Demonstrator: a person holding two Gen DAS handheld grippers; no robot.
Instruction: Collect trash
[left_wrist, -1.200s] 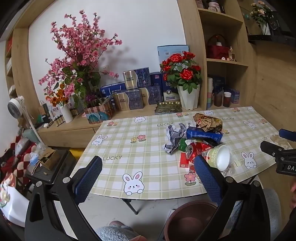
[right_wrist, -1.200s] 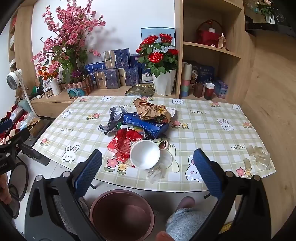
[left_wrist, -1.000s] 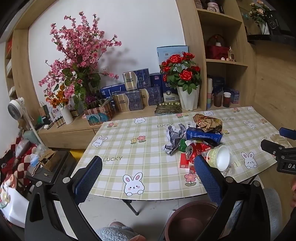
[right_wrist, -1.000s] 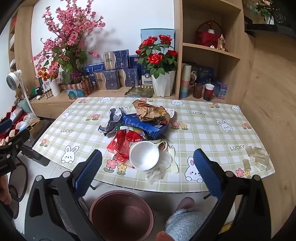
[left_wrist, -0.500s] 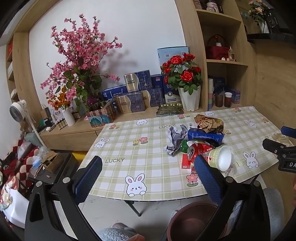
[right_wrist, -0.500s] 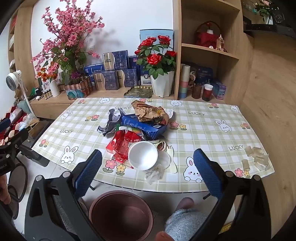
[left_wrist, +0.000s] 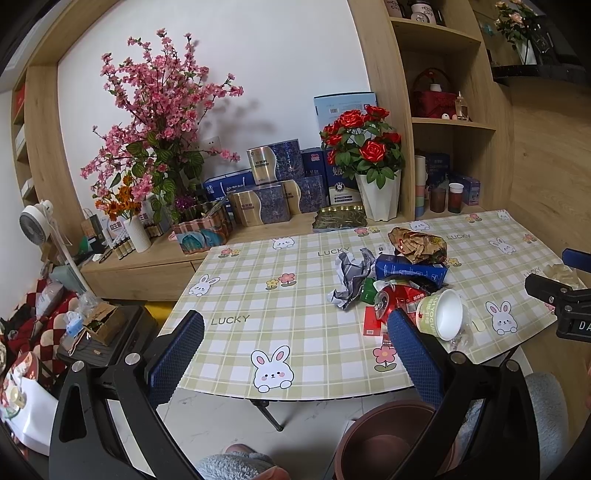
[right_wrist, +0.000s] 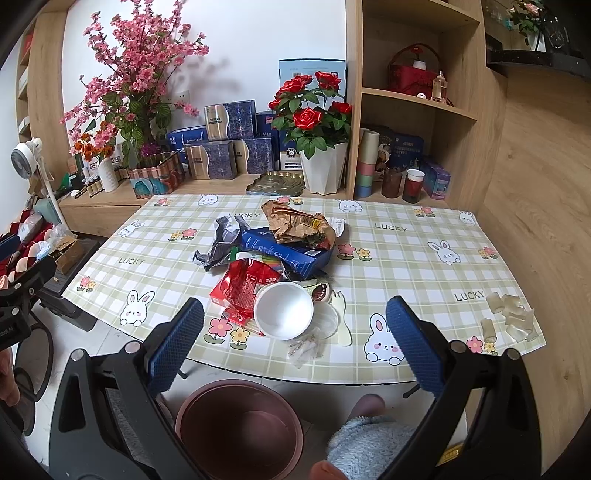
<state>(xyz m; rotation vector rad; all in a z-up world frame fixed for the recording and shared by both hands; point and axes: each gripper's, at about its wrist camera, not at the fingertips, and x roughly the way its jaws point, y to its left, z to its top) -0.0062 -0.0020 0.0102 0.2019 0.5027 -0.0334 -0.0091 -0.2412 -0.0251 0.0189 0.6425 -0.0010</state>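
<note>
A heap of trash lies on the checked tablecloth (right_wrist: 406, 258): a white yogurt cup (right_wrist: 283, 310) on its side, a red wrapper (right_wrist: 245, 284), a blue carton (right_wrist: 284, 251), a crumpled brown paper bag (right_wrist: 295, 221) and grey crumpled paper (right_wrist: 221, 243). The same cup (left_wrist: 441, 314), carton (left_wrist: 410, 271) and bag (left_wrist: 417, 240) show in the left wrist view. A brown bin (right_wrist: 238, 430) stands on the floor below the table's near edge, also in the left wrist view (left_wrist: 391, 443). My right gripper (right_wrist: 293, 338) is open and empty, in front of the cup. My left gripper (left_wrist: 295, 350) is open and empty, left of the heap.
A sideboard behind the table carries a pot of red roses (right_wrist: 317, 122), pink blossoms (right_wrist: 129, 74) and blue gift boxes (right_wrist: 229, 147). Clear tape scraps (right_wrist: 511, 317) lie at the table's right corner. A fan (right_wrist: 27, 155) and clutter stand at the left. Slippered feet (right_wrist: 369, 443) are beside the bin.
Both grippers have drifted slightly; the views shift a little. Nothing was taken hold of and the trash has not moved.
</note>
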